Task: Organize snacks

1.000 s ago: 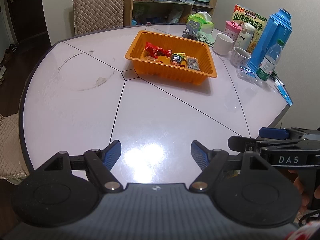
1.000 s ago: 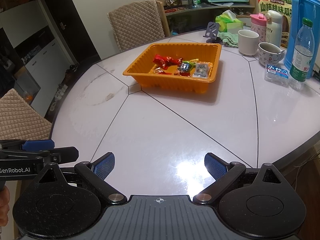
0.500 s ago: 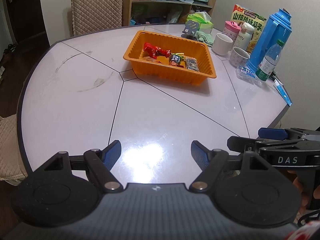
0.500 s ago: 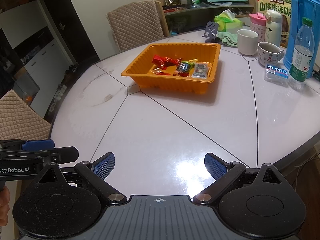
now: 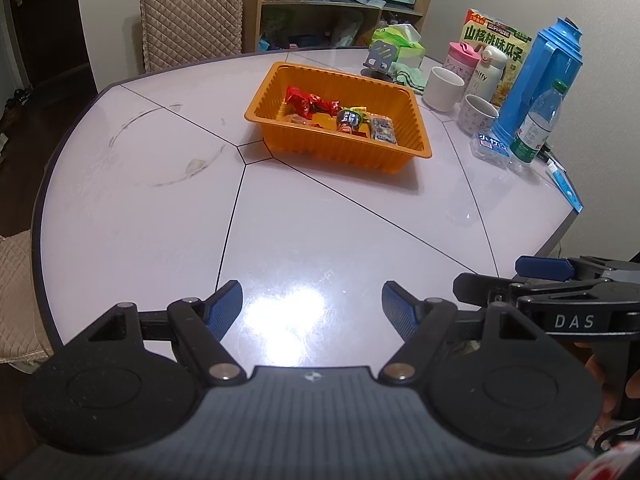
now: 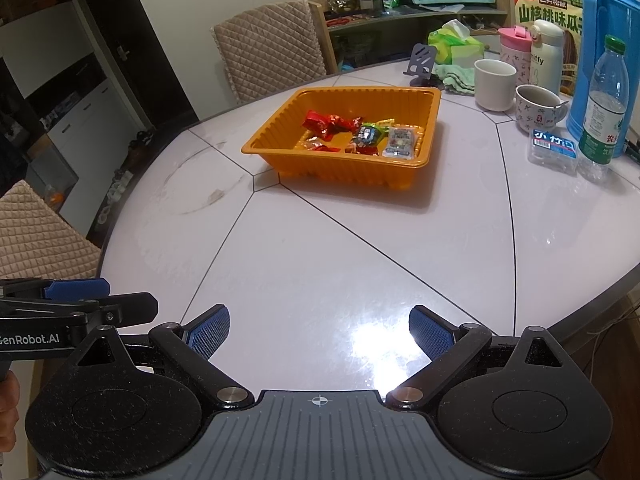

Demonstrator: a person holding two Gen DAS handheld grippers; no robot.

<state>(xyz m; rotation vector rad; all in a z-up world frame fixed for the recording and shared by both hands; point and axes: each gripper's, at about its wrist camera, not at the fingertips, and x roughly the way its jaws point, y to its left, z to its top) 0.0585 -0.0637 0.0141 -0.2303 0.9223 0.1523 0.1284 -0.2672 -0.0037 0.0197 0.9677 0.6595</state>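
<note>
Both the left gripper (image 5: 312,306) and the right gripper (image 6: 319,332) hold their jaws apart, empty, with the orange tray (image 6: 424,160) of snacks (image 6: 360,134) well ahead.

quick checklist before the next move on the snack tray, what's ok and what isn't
1. Left tongs open and empty: ok.
2. Right tongs open and empty: ok.
3. Path over the table to the orange tray free of things: ok.
4. Snacks inside the tray, such as the red wrapper and the clear packet: ok, none seen loose on the table.
5. Mugs and water bottle on the right stand apart from the tray: ok, but close enough to mind.
6. Whether any snack remains outside the camera views: cannot tell.
</note>
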